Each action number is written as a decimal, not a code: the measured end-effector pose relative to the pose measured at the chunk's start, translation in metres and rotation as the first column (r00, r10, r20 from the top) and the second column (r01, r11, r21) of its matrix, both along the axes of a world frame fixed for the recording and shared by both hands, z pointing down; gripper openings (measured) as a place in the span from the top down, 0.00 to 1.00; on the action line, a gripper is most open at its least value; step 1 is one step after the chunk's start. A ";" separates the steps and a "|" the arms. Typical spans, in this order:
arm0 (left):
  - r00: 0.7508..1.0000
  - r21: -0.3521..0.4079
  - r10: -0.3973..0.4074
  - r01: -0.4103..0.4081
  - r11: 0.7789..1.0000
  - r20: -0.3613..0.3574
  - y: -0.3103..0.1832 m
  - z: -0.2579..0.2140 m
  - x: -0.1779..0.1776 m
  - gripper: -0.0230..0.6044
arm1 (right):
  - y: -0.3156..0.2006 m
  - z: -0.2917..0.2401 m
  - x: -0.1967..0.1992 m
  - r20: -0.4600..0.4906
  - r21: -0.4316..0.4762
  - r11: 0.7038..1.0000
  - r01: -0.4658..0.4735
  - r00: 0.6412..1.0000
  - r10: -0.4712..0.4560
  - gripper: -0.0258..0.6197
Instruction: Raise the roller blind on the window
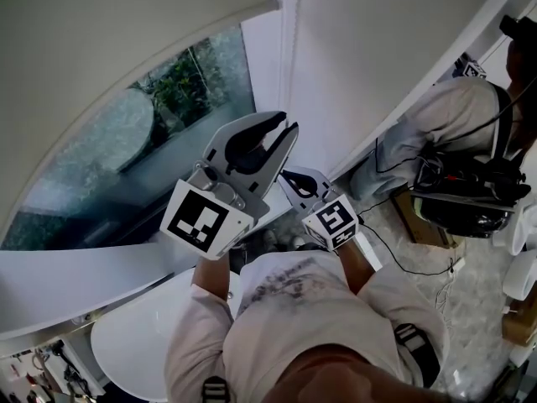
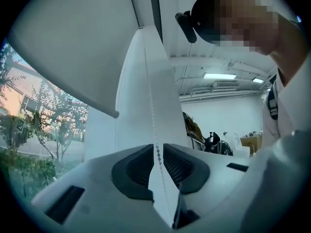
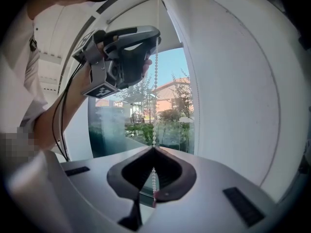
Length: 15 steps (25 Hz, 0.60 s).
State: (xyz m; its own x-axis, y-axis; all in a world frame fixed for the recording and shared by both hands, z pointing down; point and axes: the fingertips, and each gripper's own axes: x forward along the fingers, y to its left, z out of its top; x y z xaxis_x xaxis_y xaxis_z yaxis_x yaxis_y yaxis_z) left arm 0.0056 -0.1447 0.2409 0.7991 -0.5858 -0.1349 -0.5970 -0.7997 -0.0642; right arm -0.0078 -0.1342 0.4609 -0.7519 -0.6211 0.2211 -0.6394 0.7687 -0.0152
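The white roller blind [image 1: 109, 32] hangs partway down the window glass [image 1: 168, 116]; its bottom bar shows in the left gripper view [image 2: 73, 93]. The blind's thin bead chain [image 3: 155, 81] hangs beside the window frame. My right gripper [image 3: 154, 149] is the lower one, its tips pinched together on the chain. My left gripper [image 1: 285, 126] is held higher on the same chain. In its own view the bead chain [image 2: 152, 110] runs through a narrow gap between the jaws of this left gripper [image 2: 157, 147], and the pads stand off it.
A second person [image 1: 453, 116] crouches at the right with a dark harness and cables. The white window sill [image 1: 84, 275] runs below the glass. A white round object [image 1: 126, 342] lies by my feet. The white wall [image 1: 377, 49] is right of the chain.
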 end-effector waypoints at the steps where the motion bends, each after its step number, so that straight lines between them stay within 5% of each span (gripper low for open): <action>1: 1.000 0.003 -0.002 0.002 1.000 0.003 -0.001 -0.003 0.000 0.86 | 0.000 0.000 0.000 -0.001 0.000 1.000 0.001 1.000 -0.001 0.87; 6: 1.000 0.005 -0.014 0.014 1.000 0.012 -0.003 -0.007 0.001 0.95 | 0.001 0.000 -0.004 -0.007 -0.002 1.000 0.005 1.000 -0.005 0.87; 15: 0.998 -0.018 -0.056 0.056 0.998 -0.020 -0.002 0.006 -0.002 0.95 | 0.002 0.011 -0.003 -0.030 -0.022 1.000 0.005 1.000 -0.006 0.87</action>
